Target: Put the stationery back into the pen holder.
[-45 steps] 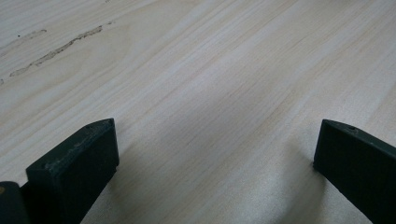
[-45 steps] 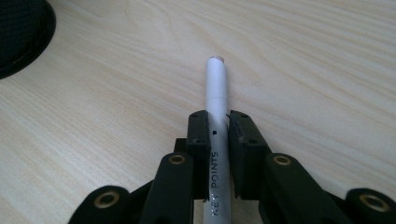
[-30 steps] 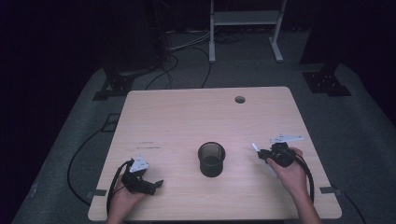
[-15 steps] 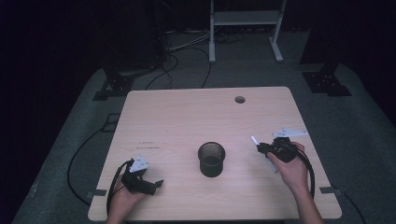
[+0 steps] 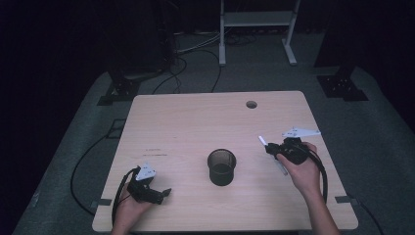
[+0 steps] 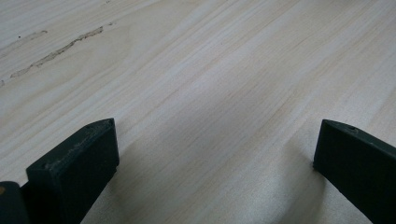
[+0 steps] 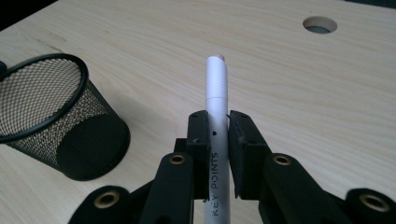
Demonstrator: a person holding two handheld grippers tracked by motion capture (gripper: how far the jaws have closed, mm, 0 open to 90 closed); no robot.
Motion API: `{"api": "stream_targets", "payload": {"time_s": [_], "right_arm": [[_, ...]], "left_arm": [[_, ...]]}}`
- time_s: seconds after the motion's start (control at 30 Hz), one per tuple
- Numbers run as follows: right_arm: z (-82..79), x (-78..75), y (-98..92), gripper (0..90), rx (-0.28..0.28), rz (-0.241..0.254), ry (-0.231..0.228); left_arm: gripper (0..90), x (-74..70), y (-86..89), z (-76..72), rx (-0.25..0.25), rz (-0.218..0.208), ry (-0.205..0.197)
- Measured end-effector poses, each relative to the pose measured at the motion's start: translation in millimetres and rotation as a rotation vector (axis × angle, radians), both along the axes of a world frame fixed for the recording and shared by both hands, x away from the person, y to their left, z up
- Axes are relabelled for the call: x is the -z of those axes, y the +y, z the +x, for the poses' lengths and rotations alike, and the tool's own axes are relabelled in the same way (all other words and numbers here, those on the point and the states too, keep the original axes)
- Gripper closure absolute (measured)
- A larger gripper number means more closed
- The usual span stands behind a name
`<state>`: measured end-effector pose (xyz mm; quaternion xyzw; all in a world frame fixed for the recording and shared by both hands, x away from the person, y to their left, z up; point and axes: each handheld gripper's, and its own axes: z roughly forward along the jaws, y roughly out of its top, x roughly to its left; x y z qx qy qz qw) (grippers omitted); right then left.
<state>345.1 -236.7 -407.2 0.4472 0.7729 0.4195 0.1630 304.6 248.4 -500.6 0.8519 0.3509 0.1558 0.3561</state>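
Surface: pale wooden table, frame centre, dark room around. Right gripper, jaws clamped on a white pen, centre-right of the high view, raised off the wood. Black mesh cup, upright, left of the pen. Left gripper, lower left, jaws wide apart, nothing between them.
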Motion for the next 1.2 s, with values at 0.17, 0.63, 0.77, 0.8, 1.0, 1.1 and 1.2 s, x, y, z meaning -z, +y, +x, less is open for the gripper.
{"api": "stream_targets", "payload": {"time_s": [0.17, 0.63, 0.77, 0.8, 1.0, 1.1, 1.2], "right_arm": [[0.2, -8.7, 4.4, 78.3, -0.008, 0.014, -0.016], [9.0, -20.3, 25.4, 78.3, -0.048, 0.040, -0.035], [11.5, -23.0, 31.8, 78.3, -0.062, 0.050, -0.045], [11.8, -24.3, 33.7, 78.3, -0.066, 0.050, -0.045], [14.1, -32.7, 47.1, 78.3, -0.091, 0.058, -0.061], [14.8, -36.0, 53.2, 78.3, -0.104, 0.058, -0.071], [16.4, -37.9, 59.5, 78.3, -0.115, 0.061, -0.071]], "left_arm": [[0.0, 0.1, -0.2, -0.2, -0.003, -0.004, 0.001], [0.0, -0.1, 0.1, 0.0, 0.000, 0.001, 0.000], [0.0, -0.3, 0.2, -0.1, 0.001, 0.003, 0.002], [0.0, -0.3, 0.2, -0.1, 0.001, 0.003, 0.002], [0.0, -0.2, 0.1, -0.2, 0.000, 0.001, 0.003], [0.0, -0.1, 0.0, -0.2, -0.001, 0.000, 0.002], [0.0, -0.3, 0.1, -0.2, 0.000, 0.002, 0.004]]}}
